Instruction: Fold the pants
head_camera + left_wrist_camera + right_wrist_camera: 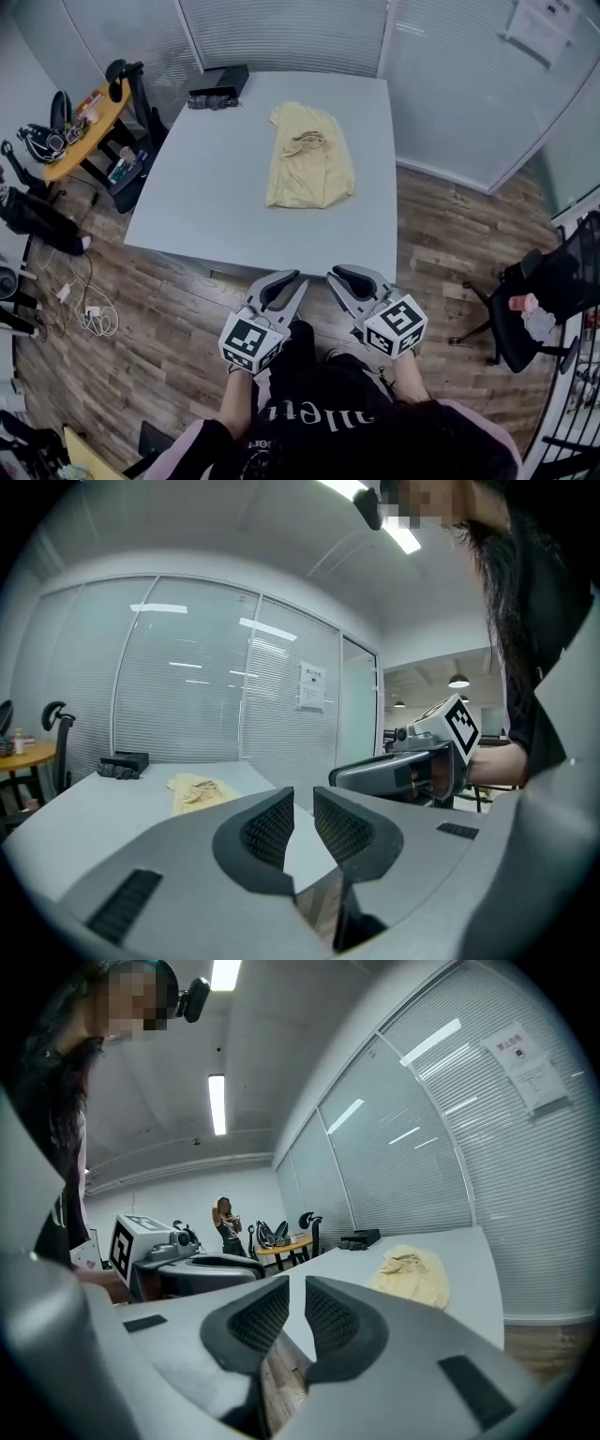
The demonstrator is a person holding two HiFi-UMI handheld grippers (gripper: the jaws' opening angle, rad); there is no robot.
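Short of the table point(206, 206), L gripper point(297, 280) & R gripper point(336, 277) are hovering nearly closed, empty, w/ pants point(309, 159) lying well ahead, long axis pointing away, equally near both.

White table point(206, 197) at centre of the head view, on wooden floor point(169, 347). Black box point(225, 82) at its far left corner. Round yellow side table point(84, 131) at upper left, white cables point(94, 319) at lower left, black office chair point(553, 281) at right, paper sheet point(542, 26) at upper right.
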